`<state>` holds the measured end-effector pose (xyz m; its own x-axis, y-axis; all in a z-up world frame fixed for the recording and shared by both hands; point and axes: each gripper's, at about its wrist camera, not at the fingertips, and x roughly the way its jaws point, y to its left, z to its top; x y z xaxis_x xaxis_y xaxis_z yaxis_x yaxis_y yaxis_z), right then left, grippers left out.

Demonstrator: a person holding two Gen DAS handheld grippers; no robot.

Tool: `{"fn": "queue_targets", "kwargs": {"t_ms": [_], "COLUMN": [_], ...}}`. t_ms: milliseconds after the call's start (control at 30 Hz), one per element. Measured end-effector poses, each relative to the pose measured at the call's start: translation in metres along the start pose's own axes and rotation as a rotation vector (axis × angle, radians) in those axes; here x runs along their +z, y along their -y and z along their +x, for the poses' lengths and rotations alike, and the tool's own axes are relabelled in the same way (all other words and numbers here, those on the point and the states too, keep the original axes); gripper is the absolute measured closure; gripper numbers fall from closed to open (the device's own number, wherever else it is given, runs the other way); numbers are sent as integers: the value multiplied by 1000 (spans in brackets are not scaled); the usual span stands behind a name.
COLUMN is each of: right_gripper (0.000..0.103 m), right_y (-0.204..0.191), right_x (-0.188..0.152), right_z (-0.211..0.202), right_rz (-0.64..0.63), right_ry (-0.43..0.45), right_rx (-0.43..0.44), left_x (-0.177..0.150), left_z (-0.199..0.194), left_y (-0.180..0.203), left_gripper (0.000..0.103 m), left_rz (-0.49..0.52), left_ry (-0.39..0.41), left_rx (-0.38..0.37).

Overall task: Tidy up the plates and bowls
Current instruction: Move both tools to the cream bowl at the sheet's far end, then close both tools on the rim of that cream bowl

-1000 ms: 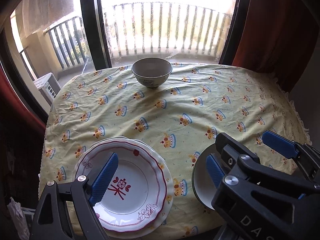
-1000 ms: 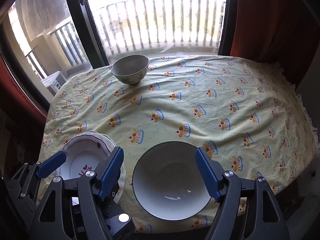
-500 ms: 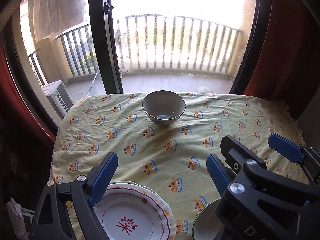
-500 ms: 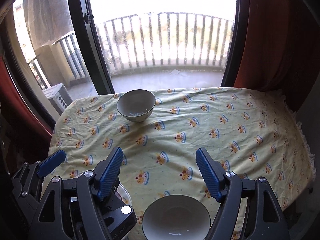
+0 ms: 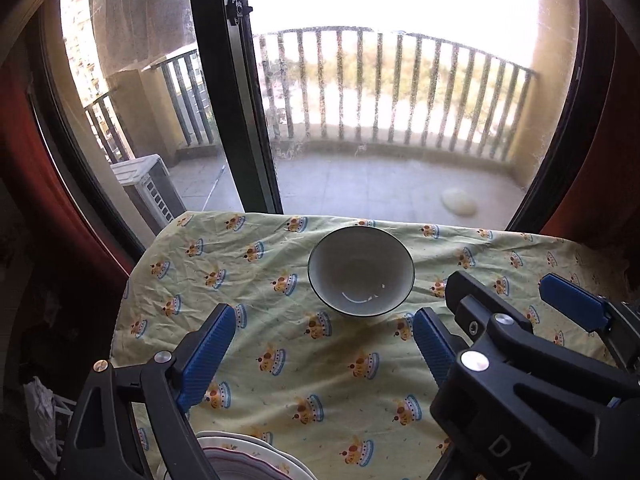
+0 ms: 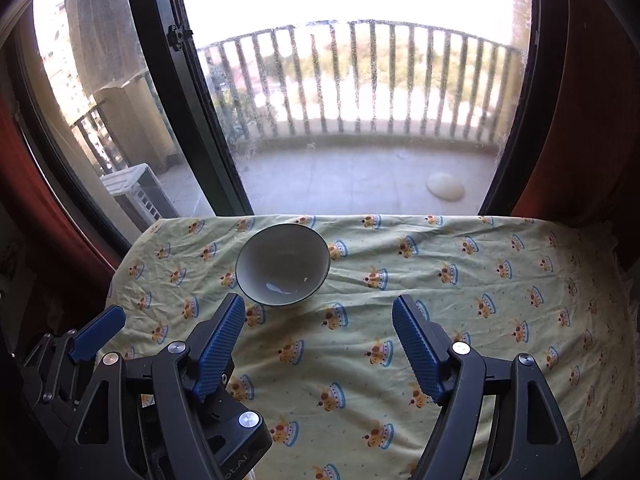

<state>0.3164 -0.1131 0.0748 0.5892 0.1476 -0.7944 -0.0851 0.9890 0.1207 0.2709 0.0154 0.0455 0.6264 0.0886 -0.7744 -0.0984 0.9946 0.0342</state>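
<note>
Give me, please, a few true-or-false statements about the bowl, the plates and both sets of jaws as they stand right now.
1. The bowl stands upright on the tablecloth. True.
2. The left gripper is shut on the bowl. False: its jaws stand open, with nothing between them.
3. The stacked plates sit at the near edge in the left wrist view. True.
4. The right gripper holds a plate. False: its jaws are open and empty.
5. The bowl is full of food. False: it looks empty.

White bowl (image 5: 361,272) upright mid-table; plates (image 5: 248,458) stacked near edge.
</note>
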Motion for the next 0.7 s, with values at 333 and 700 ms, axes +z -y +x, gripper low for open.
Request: {"fn": "queue_targets", "kwargs": {"t_ms": [333,700], "right_gripper": [24,32], "right_y": [16,17], "right_x": [33,41], "right_z": [83,159], "right_rz": [-12,13], "right_ry": [-65,-116], "right_rx": [25,53], "left_x": [25,30], "left_z": [70,140], "left_y": [10,-2], "left_gripper": [12,30], "left_rz": [-35,-84], "left_ry": [-68,-134], "left_rx": [59,107]}}
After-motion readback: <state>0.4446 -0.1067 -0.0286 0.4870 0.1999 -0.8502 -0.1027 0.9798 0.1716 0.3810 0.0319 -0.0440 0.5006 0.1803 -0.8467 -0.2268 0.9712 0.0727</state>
